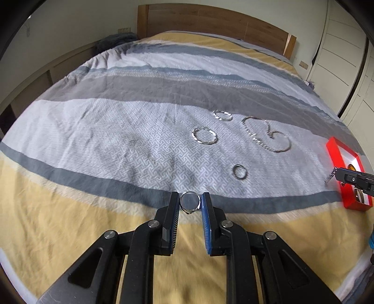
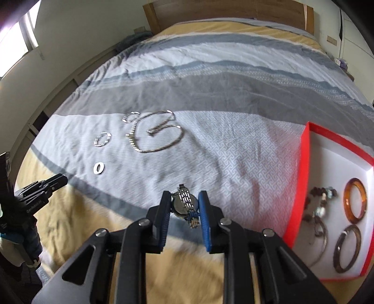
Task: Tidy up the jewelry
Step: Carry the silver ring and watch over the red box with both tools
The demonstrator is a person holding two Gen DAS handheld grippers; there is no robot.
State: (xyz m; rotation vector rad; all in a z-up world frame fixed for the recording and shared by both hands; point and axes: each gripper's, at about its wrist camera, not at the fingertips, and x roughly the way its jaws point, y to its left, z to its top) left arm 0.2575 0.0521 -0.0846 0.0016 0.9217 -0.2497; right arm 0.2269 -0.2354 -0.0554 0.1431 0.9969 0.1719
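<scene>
My left gripper [image 1: 189, 203] is shut on a silver ring [image 1: 190, 201], held just above the striped bedspread. My right gripper [image 2: 184, 204] is shut on a metal-band wristwatch [image 2: 184, 204], left of the red jewelry box [image 2: 303, 177]. In the left wrist view the right gripper [image 1: 336, 175] shows at the far right with the watch band [image 1: 329, 177] hanging, in front of the red box [image 1: 336, 154]. On the bedspread lie a silver necklace [image 1: 266, 135], two twisted silver bangles [image 1: 204, 136] [image 1: 222, 115] and a small ring [image 1: 239, 171].
The box holds an amber bangle [image 2: 355, 201], a dark bangle [image 2: 348, 247], a thin hoop [image 2: 320, 243] and a beaded piece [image 2: 320, 198]. A wooden headboard [image 1: 210, 21] stands at the far end. The left gripper [image 2: 42, 189] shows at the left edge of the right wrist view.
</scene>
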